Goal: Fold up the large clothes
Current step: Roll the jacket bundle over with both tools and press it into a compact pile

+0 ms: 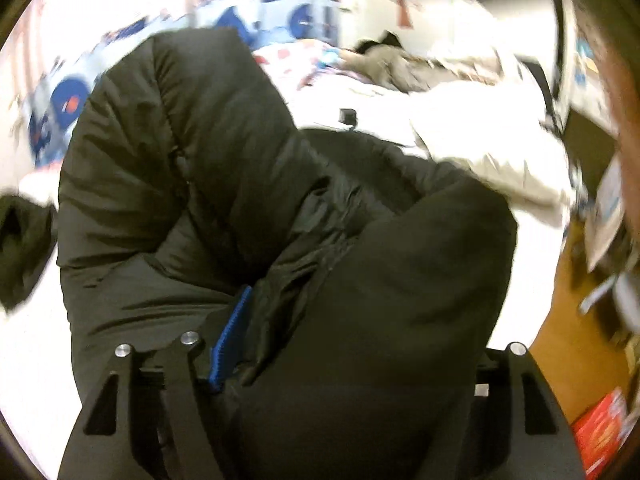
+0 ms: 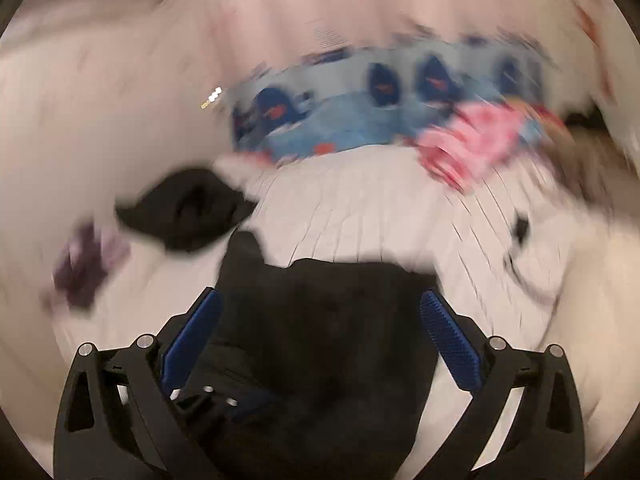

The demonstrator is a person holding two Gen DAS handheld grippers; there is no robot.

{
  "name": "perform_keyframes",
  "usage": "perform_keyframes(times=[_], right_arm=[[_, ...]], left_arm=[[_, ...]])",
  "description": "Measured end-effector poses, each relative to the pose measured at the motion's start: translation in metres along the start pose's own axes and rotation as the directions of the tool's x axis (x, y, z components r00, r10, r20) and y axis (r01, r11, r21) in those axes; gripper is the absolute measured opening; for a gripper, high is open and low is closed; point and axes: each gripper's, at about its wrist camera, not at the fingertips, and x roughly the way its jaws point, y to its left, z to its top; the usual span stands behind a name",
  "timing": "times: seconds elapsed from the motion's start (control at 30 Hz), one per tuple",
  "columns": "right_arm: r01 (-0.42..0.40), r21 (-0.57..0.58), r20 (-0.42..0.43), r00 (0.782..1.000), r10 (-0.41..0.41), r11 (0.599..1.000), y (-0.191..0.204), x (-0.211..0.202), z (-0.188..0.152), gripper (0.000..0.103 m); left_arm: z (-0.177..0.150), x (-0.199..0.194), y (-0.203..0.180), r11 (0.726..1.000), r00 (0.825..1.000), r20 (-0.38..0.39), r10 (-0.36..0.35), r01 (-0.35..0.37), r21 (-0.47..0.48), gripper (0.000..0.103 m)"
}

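A big black puffer jacket [image 1: 208, 168] is bunched up over the white bed [image 1: 360, 96] and fills the left wrist view. My left gripper [image 1: 280, 320] is shut on a thick fold of it; one blue pad [image 1: 232, 340] shows and the other finger is buried under the fabric. In the right wrist view, which is blurred by motion, my right gripper [image 2: 320, 308] is open, its blue pads [image 2: 448, 344] wide apart on either side of a black part of the jacket [image 2: 328, 344] that lies between them.
A white padded garment [image 1: 492, 148] and a grey one [image 1: 404, 64] lie on the bed's far right. A blue patterned pillow [image 2: 360, 112], a pink cloth [image 2: 472, 140], a dark garment [image 2: 188, 208] and a purple item [image 2: 88, 260] lie on the bed. Wooden floor [image 1: 560, 320] is at the right.
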Motion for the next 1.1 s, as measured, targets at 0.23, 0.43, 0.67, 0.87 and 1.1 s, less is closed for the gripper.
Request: perform_keyframes(times=[0.23,0.43,0.67,0.87,1.1], right_arm=[[0.204,-0.157,-0.285,0.928,-0.242,0.966,0.006,0.101,-0.049,0.096],[0.236,-0.082,-0.313,0.916,-0.25,0.968,-0.021,0.104,-0.088,0.096],[0.126,0.29,-0.27,0.962,-0.045,0.949,-0.089,0.098,-0.116,0.096],[0.07,0.432,-0.203,0.979,0.021,0.899,-0.094,0.111,-0.145,0.097],[-0.047,0.509,-0.176,0.972,0.157,0.86,-0.065,0.166,-0.097,0.097]], left_arm=[[-0.014,-0.045,0.003,0.991,0.993,-0.022,-0.113,0.115,0.066,0.07],[-0.027,-0.101,0.07,0.917,0.927,0.084,-0.366,0.375,-0.14,0.07],[-0.036,-0.052,0.218,0.704,0.96,0.183,-0.214,0.281,-0.652,0.083],[-0.071,0.059,0.249,0.378,0.859,0.196,-0.473,0.399,-0.835,0.097],[-0.023,0.023,0.278,0.537,0.878,0.224,-0.422,0.441,-0.719,0.09]])
